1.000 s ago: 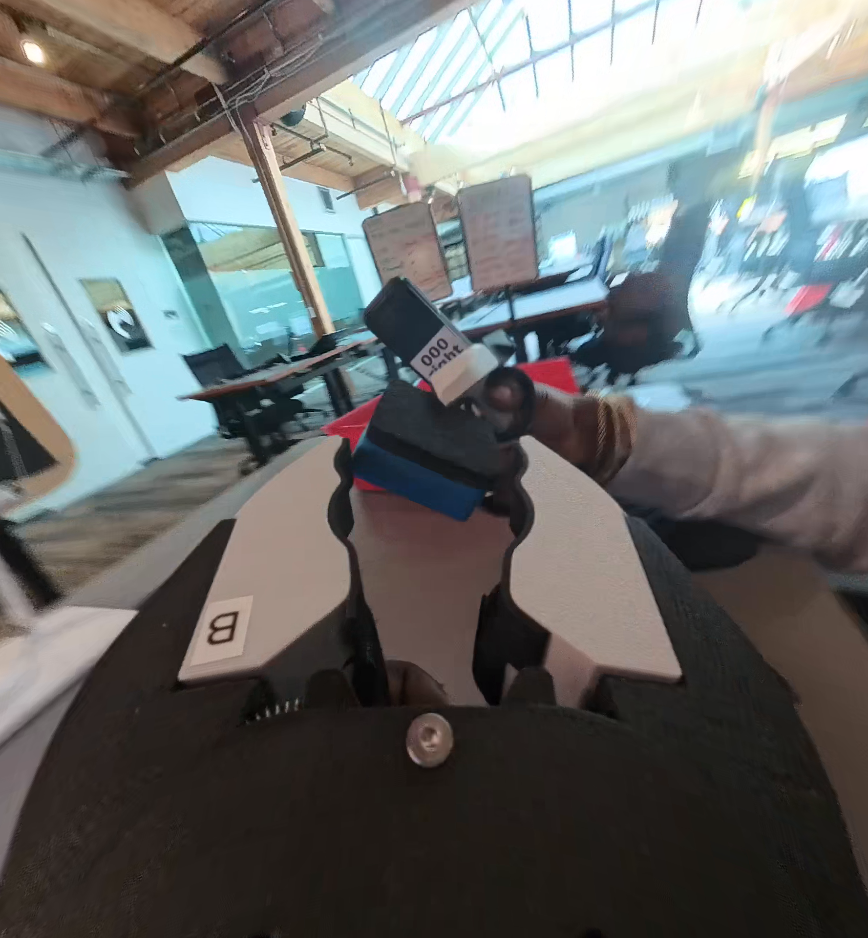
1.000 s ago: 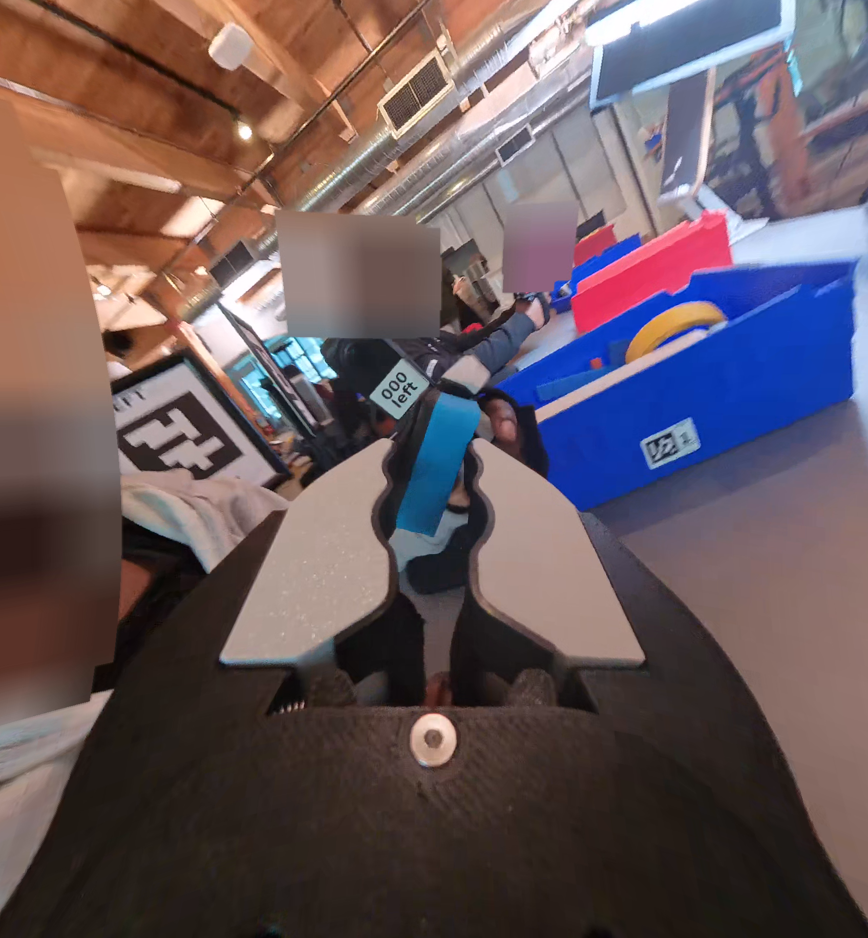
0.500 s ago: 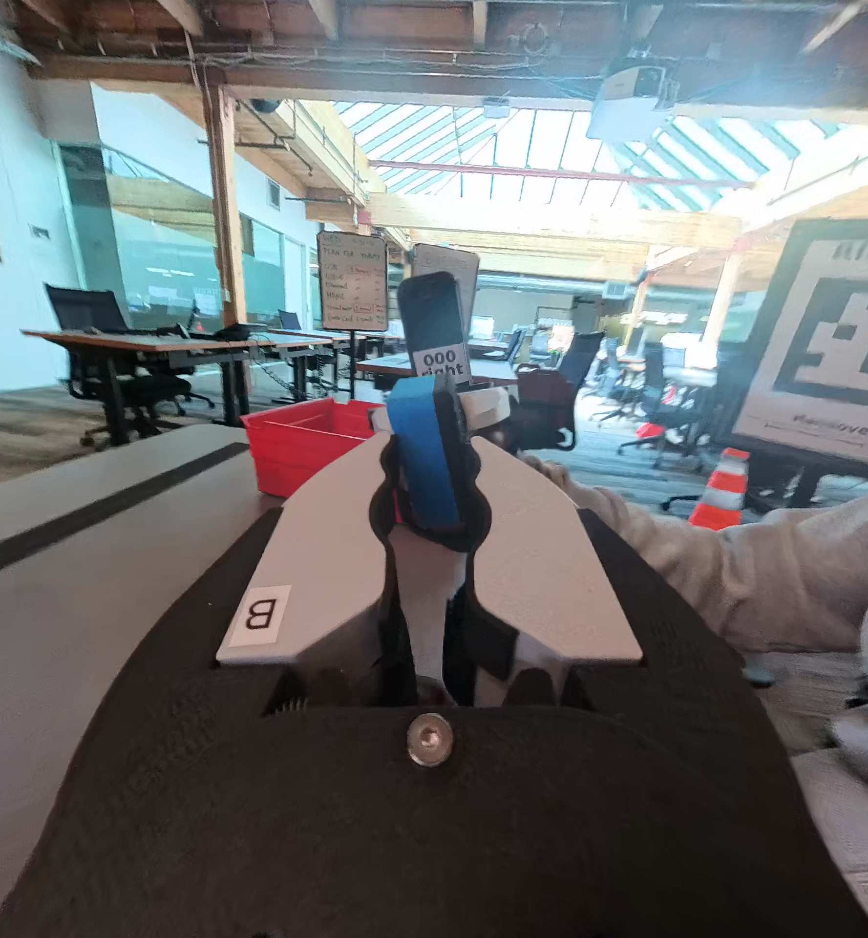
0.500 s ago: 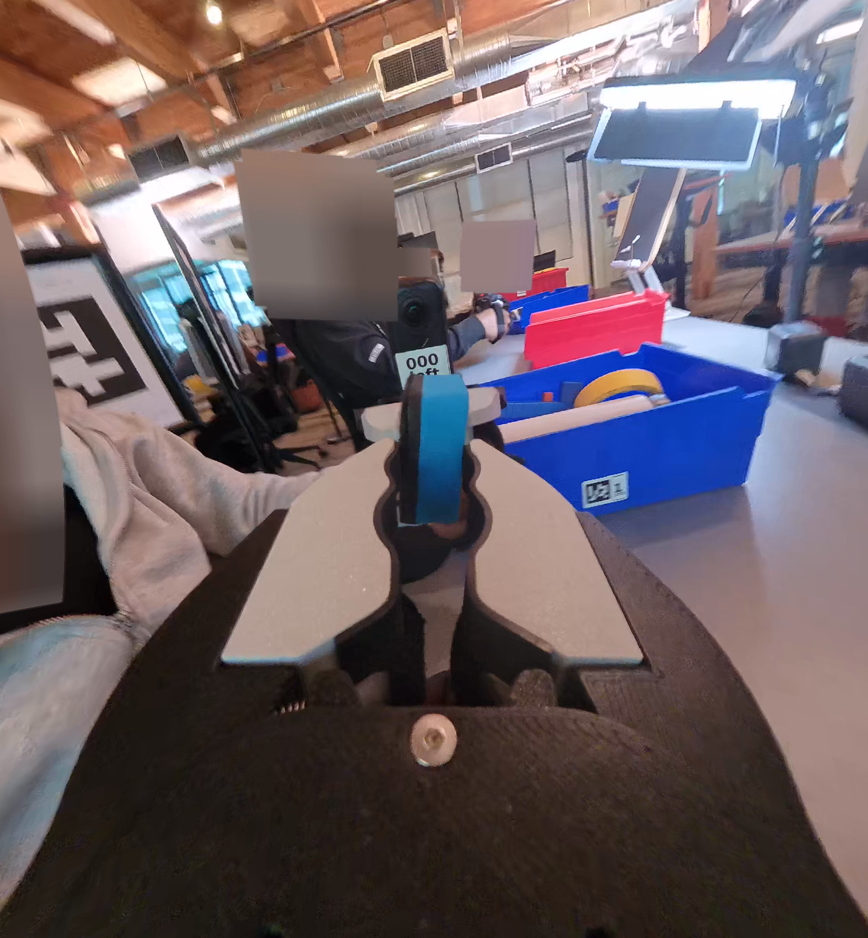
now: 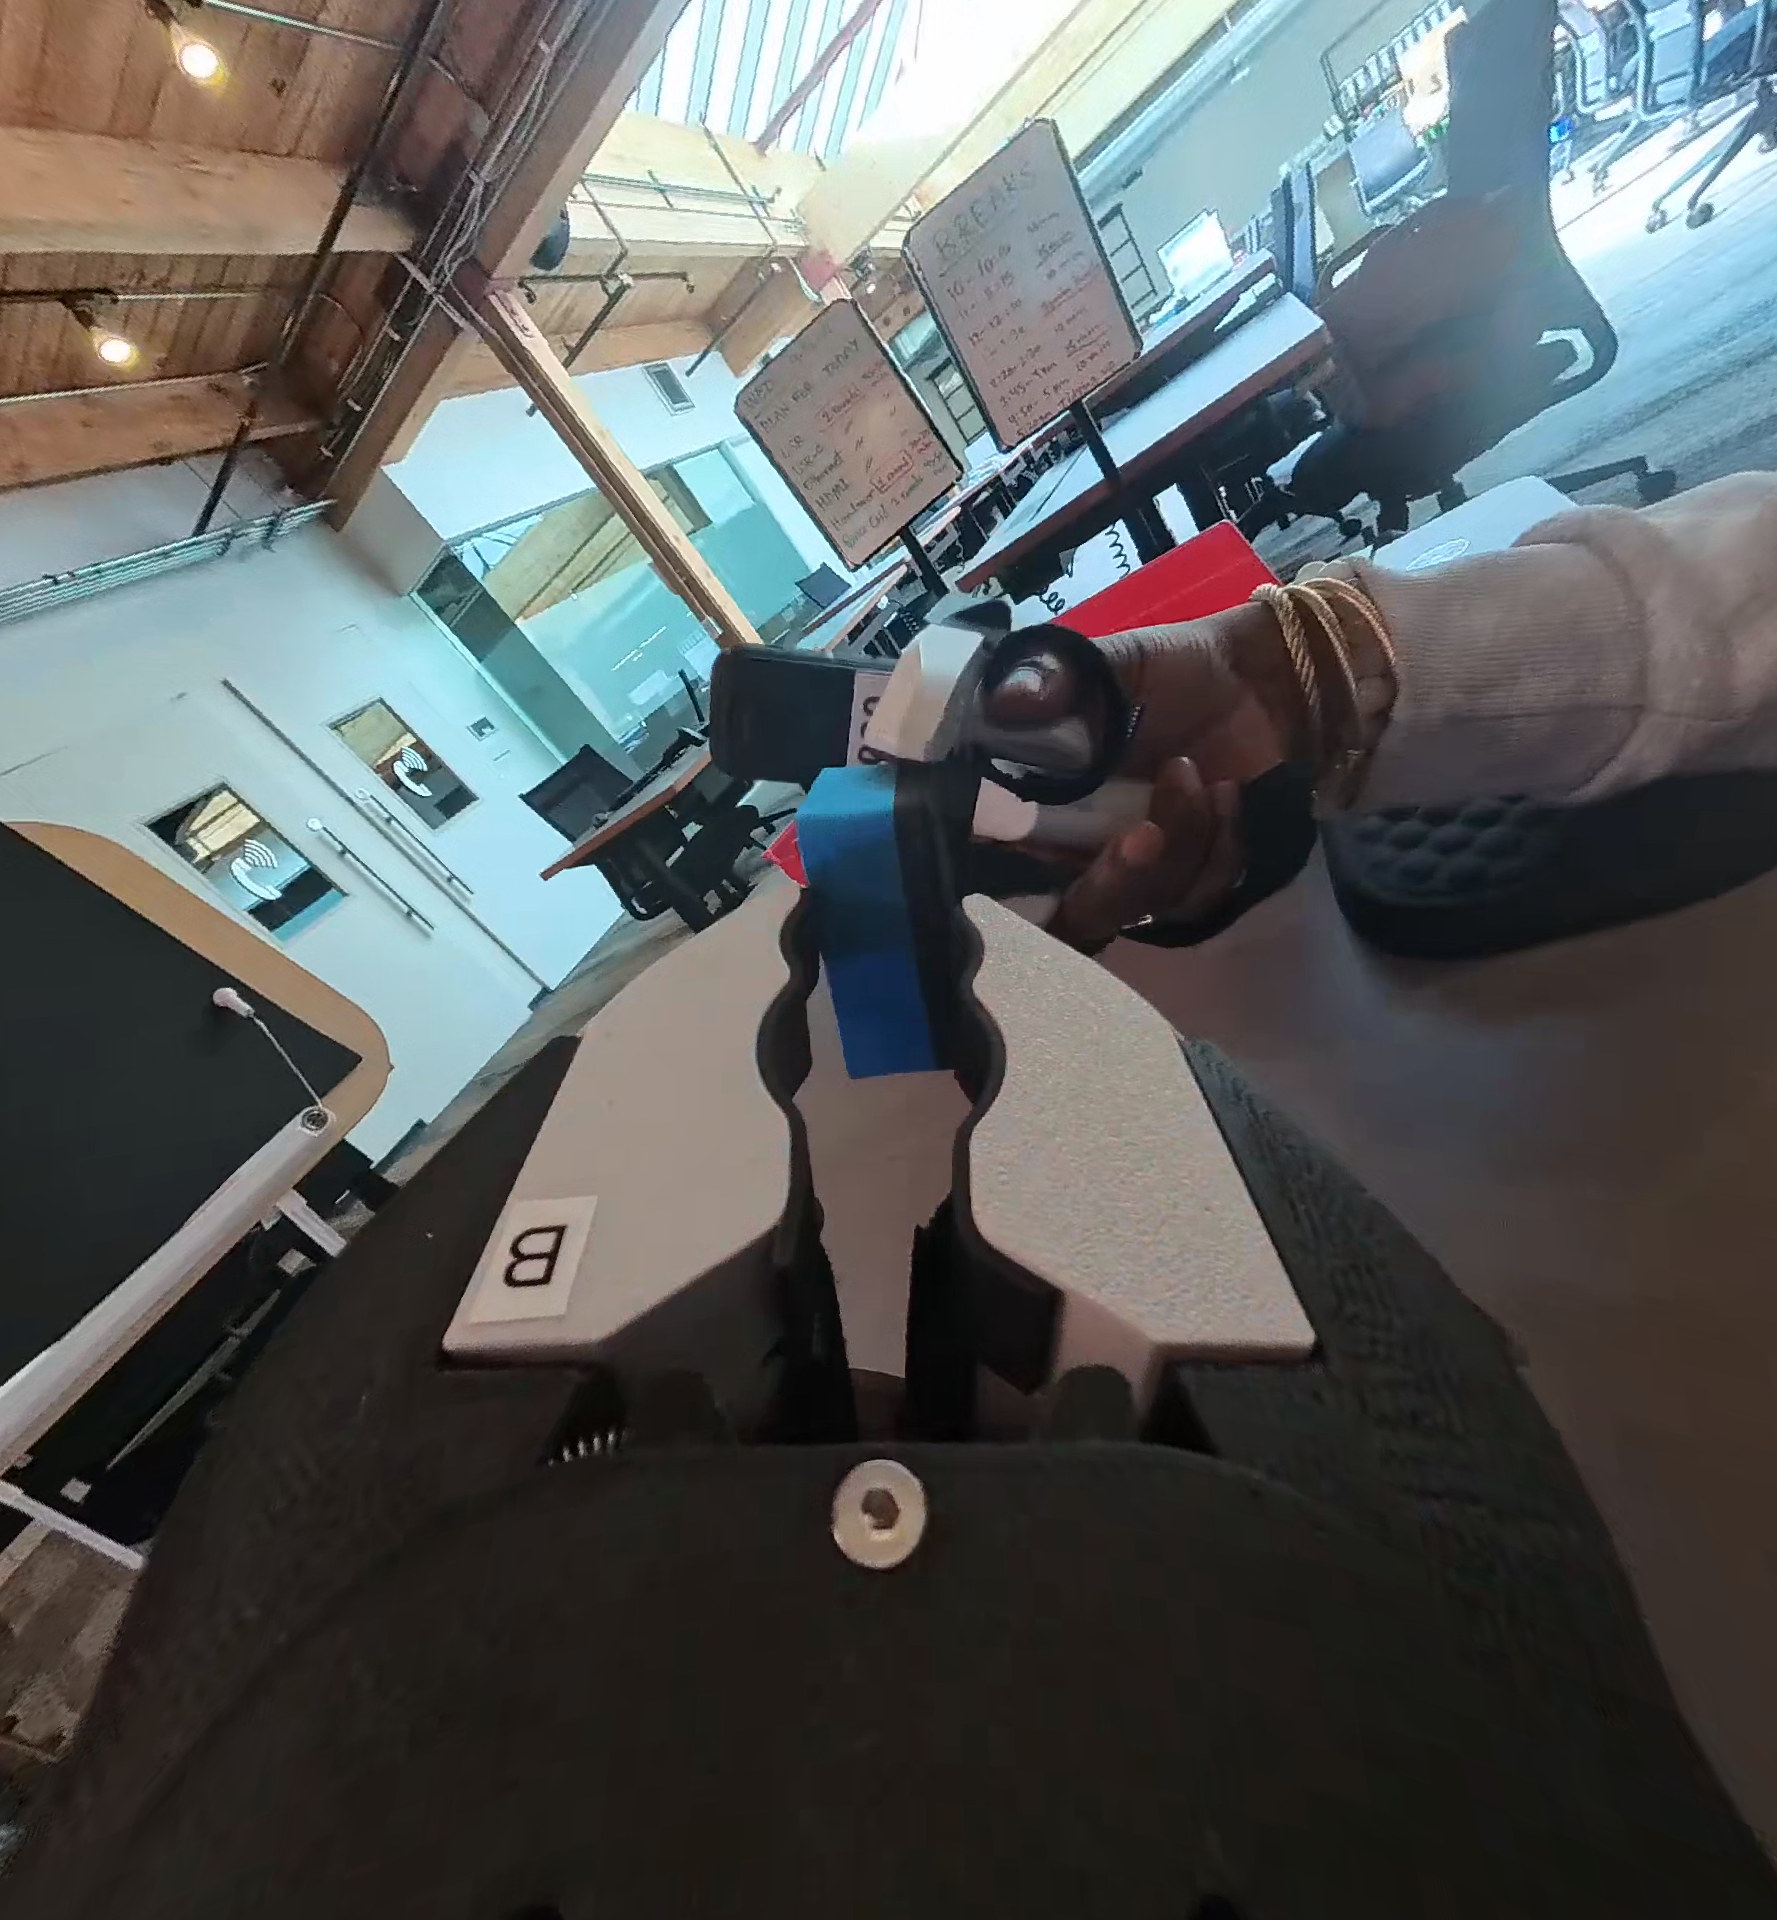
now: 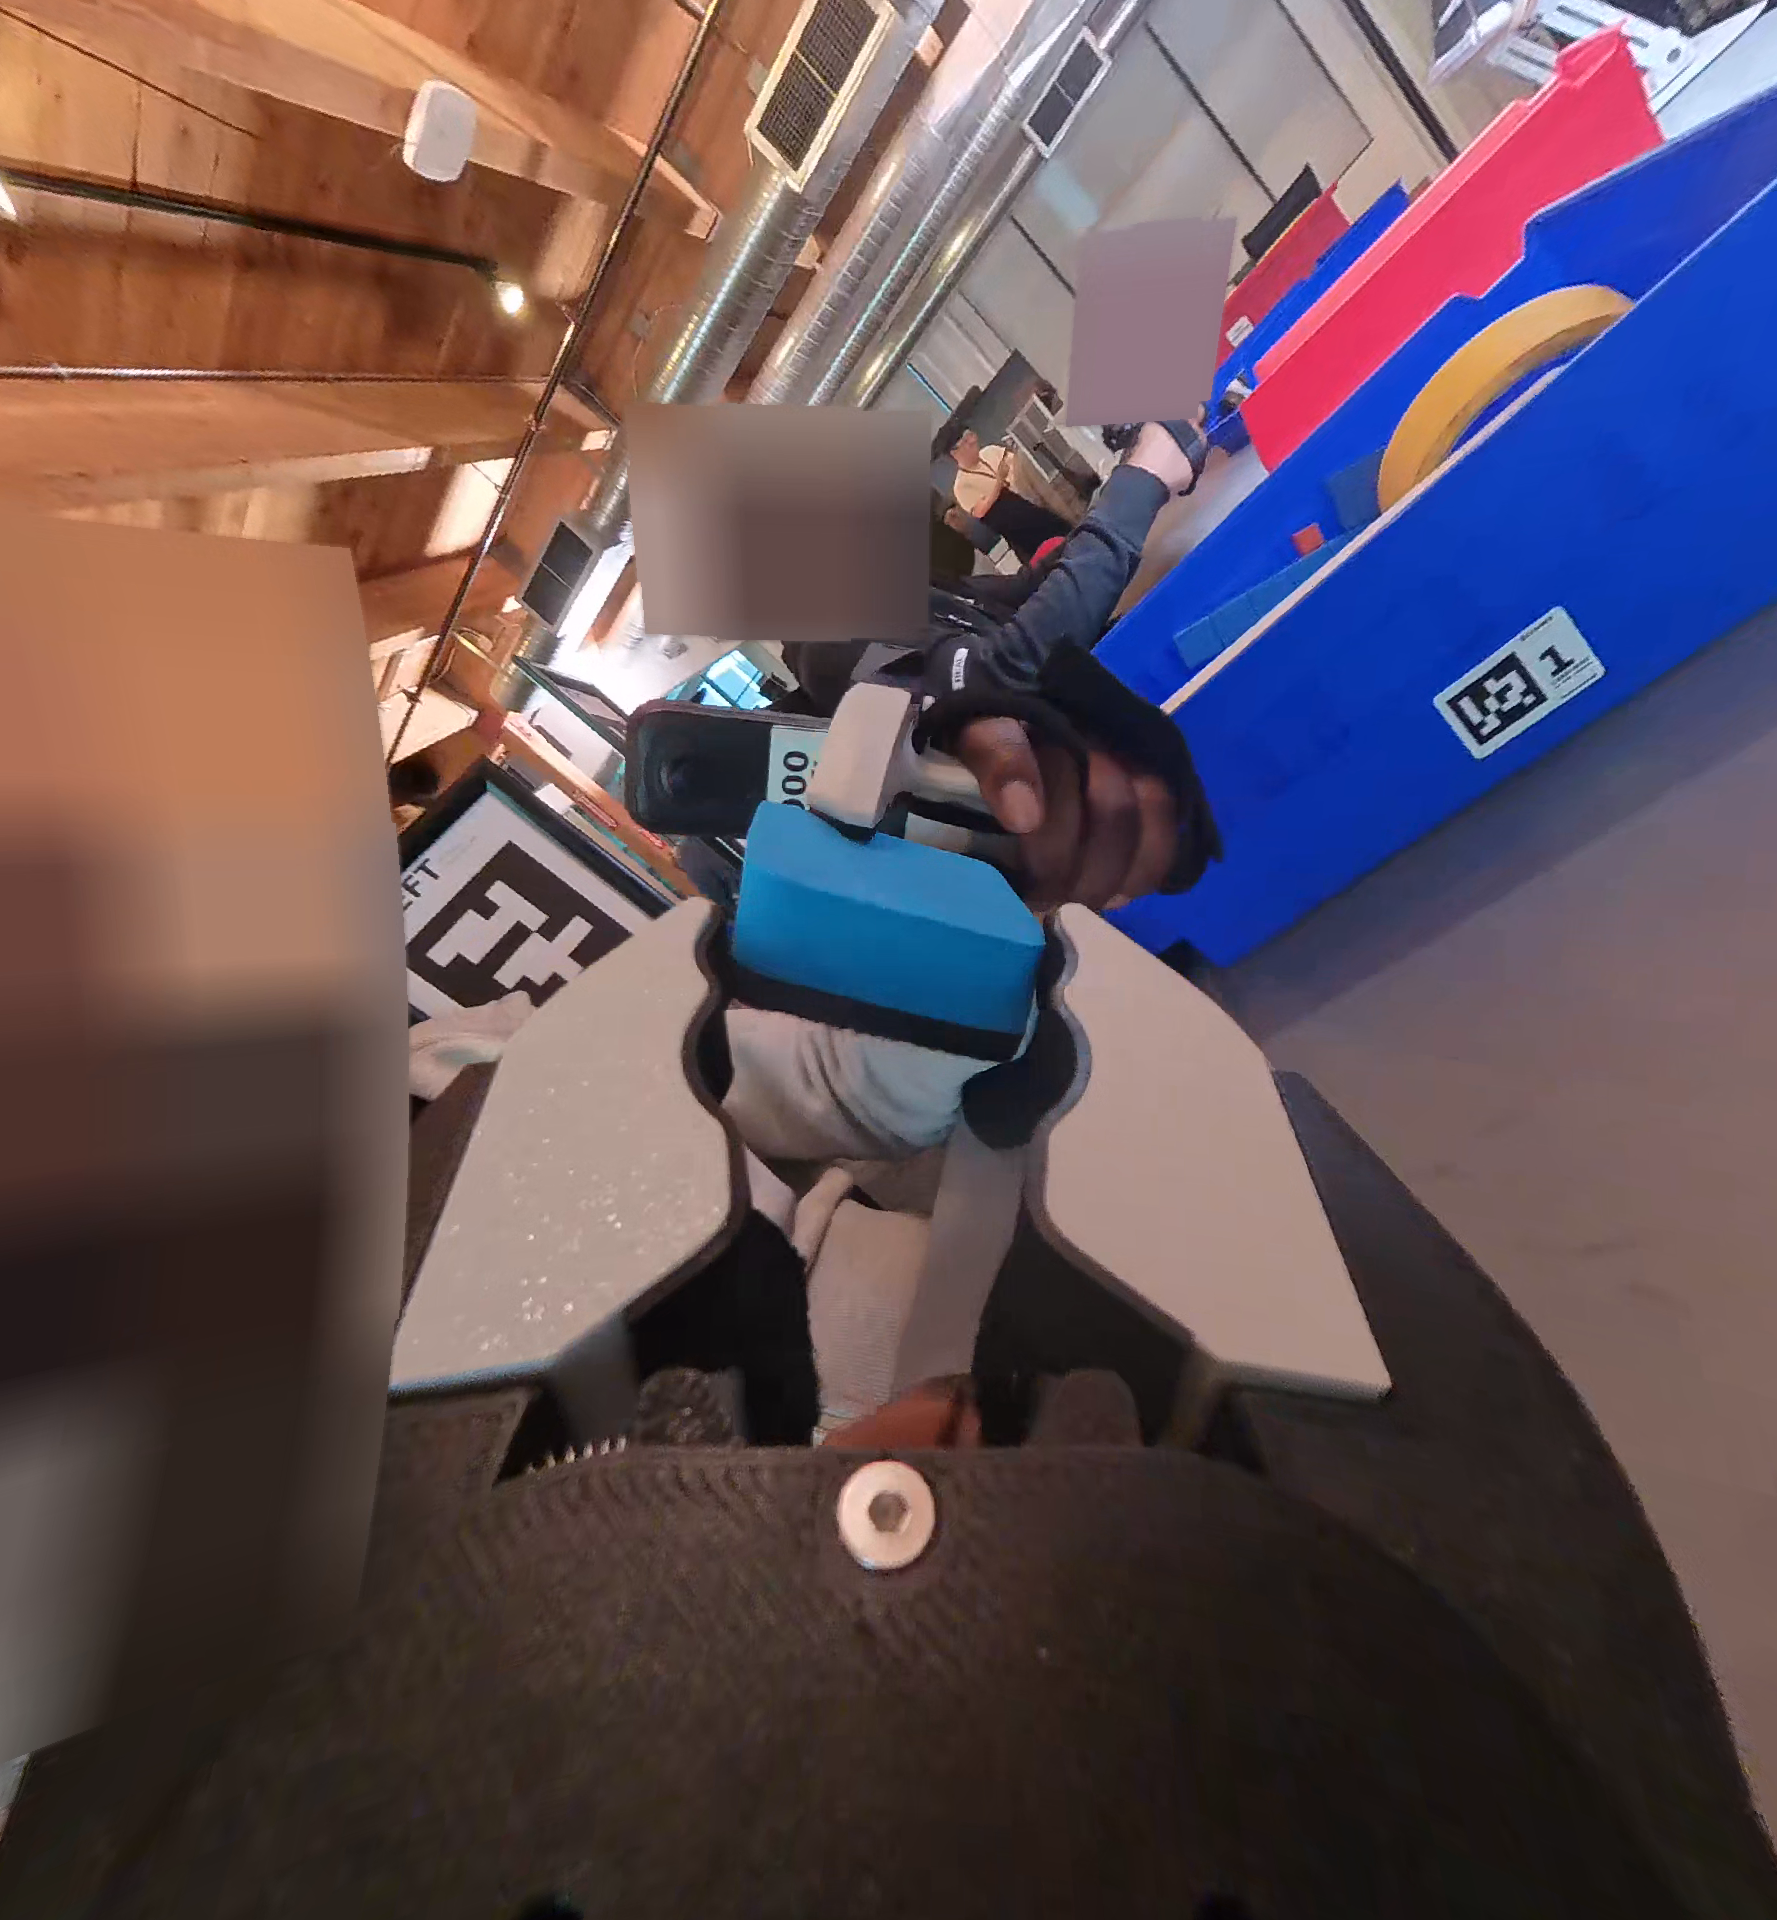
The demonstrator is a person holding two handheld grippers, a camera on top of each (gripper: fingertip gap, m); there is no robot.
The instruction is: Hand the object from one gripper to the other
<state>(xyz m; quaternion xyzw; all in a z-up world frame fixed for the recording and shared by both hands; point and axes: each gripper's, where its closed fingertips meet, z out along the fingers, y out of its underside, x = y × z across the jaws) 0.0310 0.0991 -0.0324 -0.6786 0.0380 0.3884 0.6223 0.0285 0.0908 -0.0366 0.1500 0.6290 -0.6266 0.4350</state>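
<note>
Left wrist view: the left gripper is clenched on the eraser, a blue block with a black felt face; it stands on edge between the two grey fingertips, blue side left, felt side right, its top poking out past the tips; just beyond it the right gripper shows from the front, held by a hand with gold bangles and a pale sleeve; whether that far gripper touches the eraser cannot be told here; a red bin lies behind the hand on the grey table; two whiteboards and desks stand farther back, and a black board with a tan edge sits at left.

Right wrist view: the right gripper has its jaws spread wide; the eraser lies across the gap at the tips, broad blue face up, black felt beneath; its left end sits against the left fingertip, and its right end looks just short of the right one, so the grip looks released; behind it the left gripper and its gloved hand crowd the eraser's far edge; a blue bin holding a yellow tape roll stands on the table at right, a red bin past it; a black-and-white marker board is at left.
</note>
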